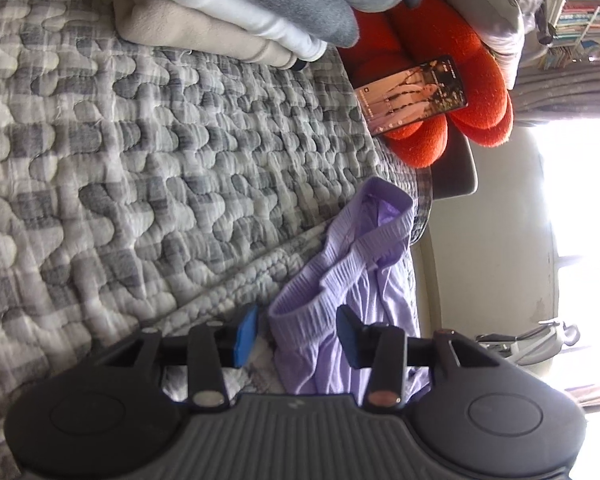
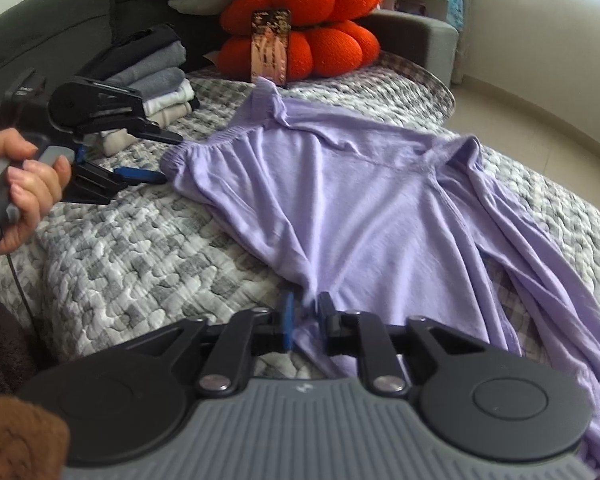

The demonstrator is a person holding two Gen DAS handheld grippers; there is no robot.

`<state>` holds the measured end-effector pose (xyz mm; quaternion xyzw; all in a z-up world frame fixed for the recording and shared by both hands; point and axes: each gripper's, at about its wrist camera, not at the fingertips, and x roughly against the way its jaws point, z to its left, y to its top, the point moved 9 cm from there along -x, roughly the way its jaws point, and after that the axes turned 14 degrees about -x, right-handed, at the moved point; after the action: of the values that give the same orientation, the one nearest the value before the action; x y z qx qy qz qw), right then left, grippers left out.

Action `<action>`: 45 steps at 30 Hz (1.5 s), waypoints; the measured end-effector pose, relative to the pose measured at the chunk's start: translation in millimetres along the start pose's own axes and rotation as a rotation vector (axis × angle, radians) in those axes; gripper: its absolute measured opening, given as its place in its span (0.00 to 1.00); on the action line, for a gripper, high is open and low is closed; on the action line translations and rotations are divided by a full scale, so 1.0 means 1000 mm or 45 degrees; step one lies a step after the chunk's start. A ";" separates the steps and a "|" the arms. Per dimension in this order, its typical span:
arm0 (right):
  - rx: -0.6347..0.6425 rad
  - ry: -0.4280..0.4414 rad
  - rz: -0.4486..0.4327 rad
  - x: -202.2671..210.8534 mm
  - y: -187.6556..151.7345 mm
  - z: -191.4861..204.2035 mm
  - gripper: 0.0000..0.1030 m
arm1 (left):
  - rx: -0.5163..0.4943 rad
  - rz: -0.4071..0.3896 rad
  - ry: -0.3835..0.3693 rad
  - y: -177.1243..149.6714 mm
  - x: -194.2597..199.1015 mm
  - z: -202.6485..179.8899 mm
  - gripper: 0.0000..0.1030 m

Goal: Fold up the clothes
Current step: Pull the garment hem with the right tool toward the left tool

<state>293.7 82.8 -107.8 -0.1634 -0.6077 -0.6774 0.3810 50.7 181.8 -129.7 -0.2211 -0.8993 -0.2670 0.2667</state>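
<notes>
Grey-and-white quilted bedding covers a bed or sofa, and a lilac long-sleeved top lies spread across it, rumpled, one sleeve trailing toward the near right edge. Behind it sit a stack of folded clothes, an orange pumpkin-shaped cushion and a phone propped against that cushion.

Right gripper: its blue-padded jaws are pinched nearly together on a bunched bit of the top's near edge. Left gripper: jaws spread wide, with the ribbed hem at the top's corner lying between them and nothing gripped; in the right wrist view it is held by a hand at the garment's left corner.

Likely risks: the right grip holds only a small pinch of thin fabric, so a pull could slip it free or drag the whole top crooked. If the left jaws close on just one layer of the hem, the fold would come out uneven. A wide sweep could knock the phone over.

Hard to make out: the far sleeve's end, the neckline, and whether the right pads catch one layer or two
</notes>
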 end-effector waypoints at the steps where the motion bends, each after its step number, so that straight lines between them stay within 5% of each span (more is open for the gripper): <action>1: 0.020 0.006 -0.014 0.001 0.001 0.004 0.40 | -0.013 -0.007 0.010 -0.001 0.000 -0.001 0.42; 4: 0.096 -0.001 -0.014 0.000 0.000 0.014 0.41 | -0.052 -0.032 0.039 -0.002 -0.001 -0.002 0.37; 8: 0.142 -0.097 0.040 -0.013 -0.006 0.010 0.37 | -0.091 -0.061 0.108 -0.001 -0.003 0.001 0.07; 9: 0.141 -0.128 0.049 -0.016 -0.008 0.006 0.31 | -0.091 -0.069 0.112 0.001 -0.002 0.002 0.07; 10: 0.137 -0.151 0.056 -0.019 -0.009 0.002 0.14 | -0.089 -0.078 0.113 0.002 -0.001 0.002 0.06; 13: 0.116 -0.142 0.049 -0.016 -0.006 0.000 0.01 | -0.139 -0.132 0.136 0.012 0.010 0.000 0.06; 21: 0.170 -0.104 -0.016 0.010 -0.002 0.024 0.01 | -0.338 -0.186 0.177 0.038 0.045 -0.006 0.05; 37: 0.274 0.169 0.114 0.035 -0.040 0.085 0.01 | -0.456 -0.088 0.105 0.026 0.102 0.044 0.05; 45: 0.292 0.231 0.250 0.026 -0.059 0.098 0.02 | -0.556 0.020 0.080 0.017 0.098 0.061 0.05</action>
<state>210.7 165.5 -110.7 -0.1155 -0.6252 -0.5752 0.5148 -36.2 256.5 -108.8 -0.2720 -0.8097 -0.4601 0.2425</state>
